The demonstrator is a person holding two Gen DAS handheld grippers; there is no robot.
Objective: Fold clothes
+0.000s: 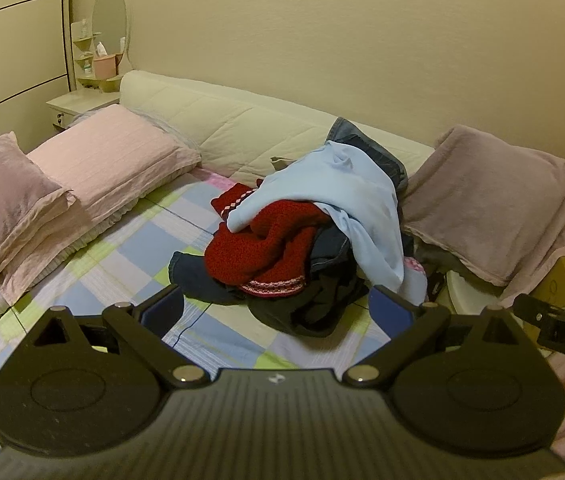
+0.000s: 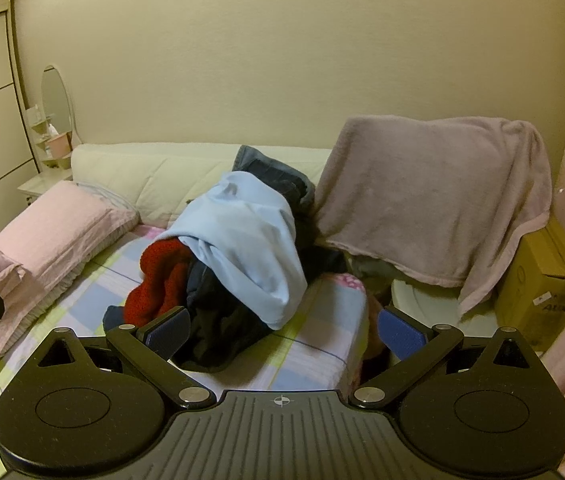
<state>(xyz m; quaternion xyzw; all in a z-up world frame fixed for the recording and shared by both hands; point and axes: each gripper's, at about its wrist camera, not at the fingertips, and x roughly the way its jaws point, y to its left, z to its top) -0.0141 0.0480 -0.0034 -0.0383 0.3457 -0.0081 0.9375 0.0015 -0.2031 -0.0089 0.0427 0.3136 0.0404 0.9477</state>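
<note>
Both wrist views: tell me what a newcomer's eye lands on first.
The heap of unfolded clothes on the checked bedsheet, against the headboard, draws the eye first: a light blue garment draped over a red knit sweater and dark items. Next, a mauve blanket hangs to its right. Both grippers' blue-padded fingers stand open, holding nothing.

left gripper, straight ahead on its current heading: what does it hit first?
Likely the dark garment at the near foot of the clothes pile, just under the red sweater. The left gripper is open and empty; depth is hard to judge through the fisheye.
</note>
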